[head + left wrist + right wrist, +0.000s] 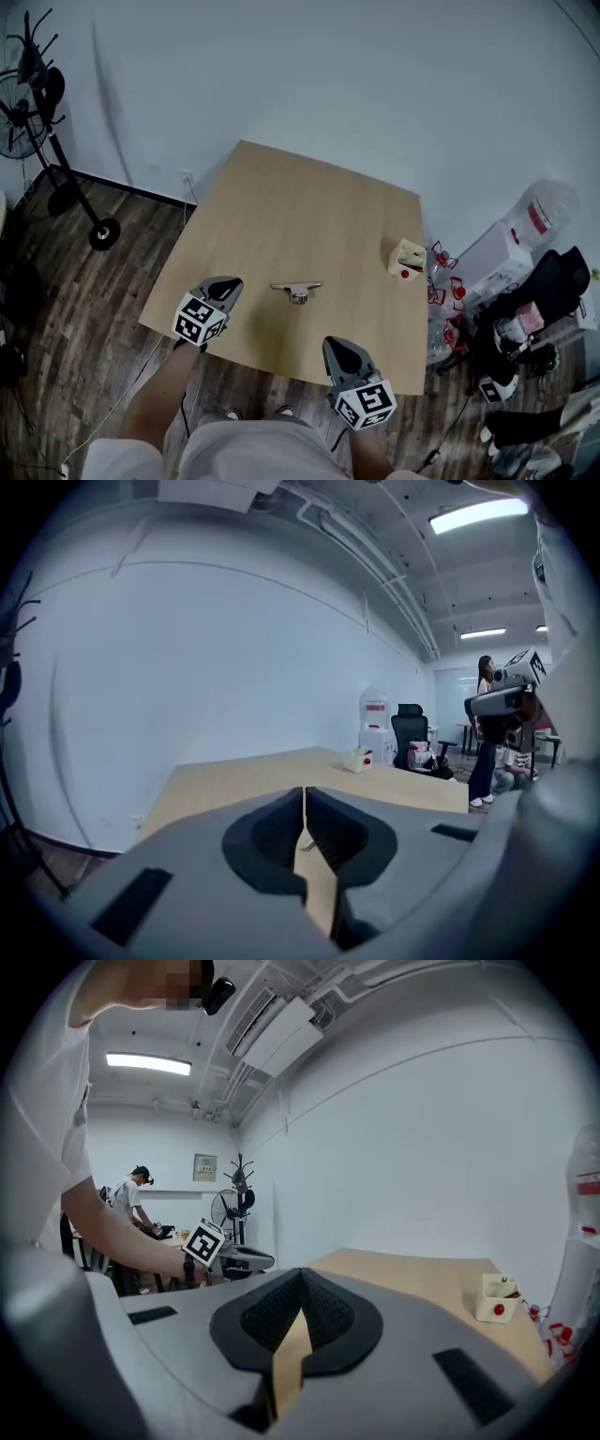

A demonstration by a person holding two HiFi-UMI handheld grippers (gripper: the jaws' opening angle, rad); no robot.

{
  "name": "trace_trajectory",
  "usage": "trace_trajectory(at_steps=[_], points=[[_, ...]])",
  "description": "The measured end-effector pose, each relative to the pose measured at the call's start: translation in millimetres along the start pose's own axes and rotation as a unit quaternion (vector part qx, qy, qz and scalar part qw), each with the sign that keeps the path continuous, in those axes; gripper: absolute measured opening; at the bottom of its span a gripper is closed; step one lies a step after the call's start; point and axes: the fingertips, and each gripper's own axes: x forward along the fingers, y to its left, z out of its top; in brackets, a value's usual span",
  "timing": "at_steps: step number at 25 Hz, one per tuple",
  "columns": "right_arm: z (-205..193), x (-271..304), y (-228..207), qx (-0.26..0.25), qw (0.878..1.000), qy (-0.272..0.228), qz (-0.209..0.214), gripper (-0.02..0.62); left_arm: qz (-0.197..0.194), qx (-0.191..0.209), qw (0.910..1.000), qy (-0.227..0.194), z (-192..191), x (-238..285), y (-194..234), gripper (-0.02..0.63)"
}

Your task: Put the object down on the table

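A small metal object [296, 291] with a flat top bar lies by itself on the wooden table [281, 206], near the front edge. My left gripper [228, 285] hangs to its left over the table's front left corner, jaws shut with nothing in them [304, 794]. Just off the front edge, to the object's right, my right gripper [338, 346] is shut and empty too [300, 1275]. The right gripper view also shows the left gripper [234, 1258] out to the side. Neither gripper touches the object.
A cream box with a red button [406, 260] [496, 1297] [357, 759] stands at the table's right edge. A fan on a stand [42, 112] is at the left. Bottles, a box and a dark chair [548, 281] crowd the floor on the right.
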Motion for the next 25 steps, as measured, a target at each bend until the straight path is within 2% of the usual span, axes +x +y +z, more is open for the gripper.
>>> trace_trajectory(at_steps=[7,12,16,25], points=[[11.3,7.0,10.8,-0.013,1.000,-0.005,0.020,-0.002,0.049,-0.036,0.9966,-0.056,31.7,-43.8,19.4,0.006],[14.5,4.2,4.6,-0.013,1.000,-0.010,0.016,-0.002,0.061,-0.041,0.9949,-0.068,41.1,-65.9,19.5,0.006],[16.2,0.1,-7.7,-0.012,1.000,-0.011,0.004,-0.002,0.086,-0.031,0.9923,-0.083,53.9,-84.2,21.8,0.006],[35.6,-16.8,-37.5,-0.017,0.999,-0.030,-0.030,-0.002,0.123,-0.063,0.9822,-0.128,74.1,-138.2,29.9,0.006]])
